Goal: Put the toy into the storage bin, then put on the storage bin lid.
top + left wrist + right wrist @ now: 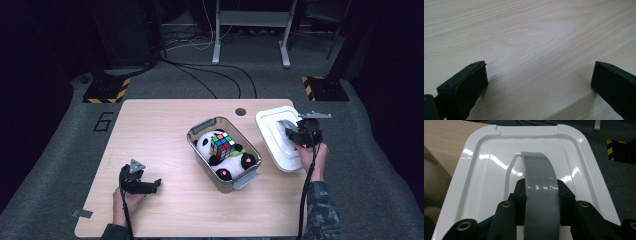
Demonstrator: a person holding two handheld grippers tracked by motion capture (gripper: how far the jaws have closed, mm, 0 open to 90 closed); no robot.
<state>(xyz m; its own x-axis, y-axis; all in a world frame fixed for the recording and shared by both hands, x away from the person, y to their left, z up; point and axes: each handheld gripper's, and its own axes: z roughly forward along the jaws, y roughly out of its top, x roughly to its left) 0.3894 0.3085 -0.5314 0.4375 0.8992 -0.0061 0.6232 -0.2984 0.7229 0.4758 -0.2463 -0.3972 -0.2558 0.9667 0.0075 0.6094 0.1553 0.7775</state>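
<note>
Overhead, the glossy white lid [280, 137] sat right of the clear bin [223, 152]. Next, the left gripper [539, 80] gaped over pale woodgrain table [529, 32]. Lastly, the right gripper [542, 195] pinched the lid's curved grey handle [540, 177].

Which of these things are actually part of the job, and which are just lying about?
In the job:
- white lid, held by its grey handle in the right gripper
- clear bin beside it, holding a plush panda and a puzzle cube

Lying about:
- left gripper, open over bare table
- cables on the floor
</note>
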